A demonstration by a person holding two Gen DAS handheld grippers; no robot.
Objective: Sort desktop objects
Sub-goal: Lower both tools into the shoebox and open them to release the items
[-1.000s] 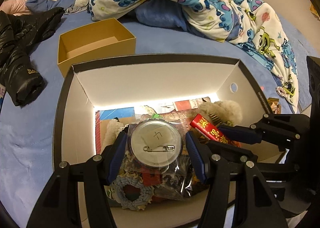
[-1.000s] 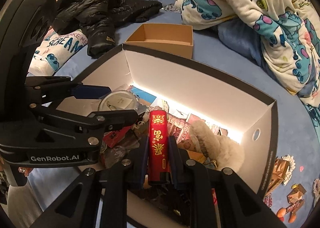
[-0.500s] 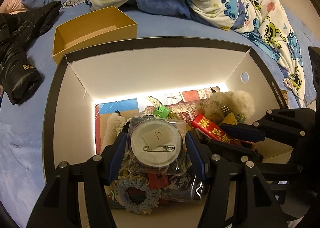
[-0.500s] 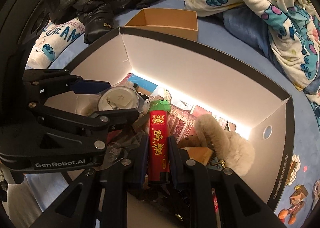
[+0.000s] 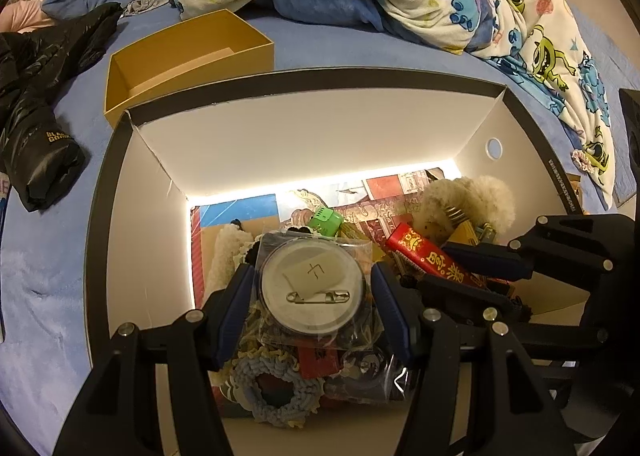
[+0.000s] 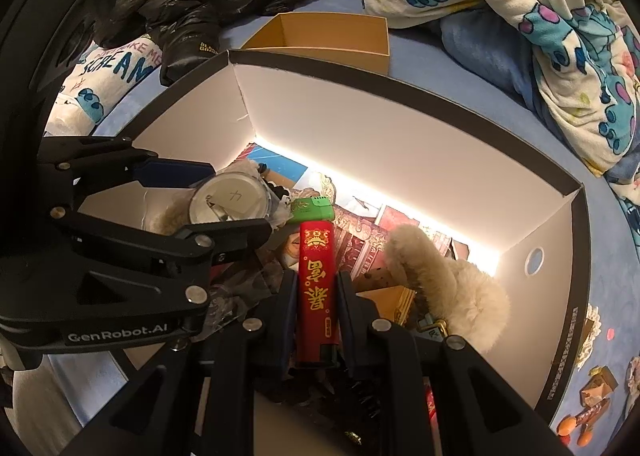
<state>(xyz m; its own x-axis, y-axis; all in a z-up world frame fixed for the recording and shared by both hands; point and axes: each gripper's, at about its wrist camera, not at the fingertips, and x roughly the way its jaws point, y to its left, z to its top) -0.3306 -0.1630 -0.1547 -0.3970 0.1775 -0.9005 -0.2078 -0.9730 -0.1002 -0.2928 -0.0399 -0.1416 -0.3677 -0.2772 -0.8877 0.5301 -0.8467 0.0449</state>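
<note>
The right hand-held gripper (image 6: 316, 308) clamps a red lighter (image 6: 316, 288) with gold characters, inside the white-walled box (image 6: 360, 111). To its left, the left hand-held gripper (image 6: 224, 199) grips a bagged round badge (image 6: 231, 199). A green lighter (image 6: 311, 209) lies beyond the red one, a fluffy cream toy (image 6: 444, 280) to its right. A small tan box (image 6: 332, 35) sits on the bed beyond the far wall.

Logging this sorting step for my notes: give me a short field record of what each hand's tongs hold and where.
left tongs: shut on bagged round badge
right tongs: shut on red lighter
location: both over the large white-lined box
nearby: empty tan box behind it, on the blue bedding
</note>
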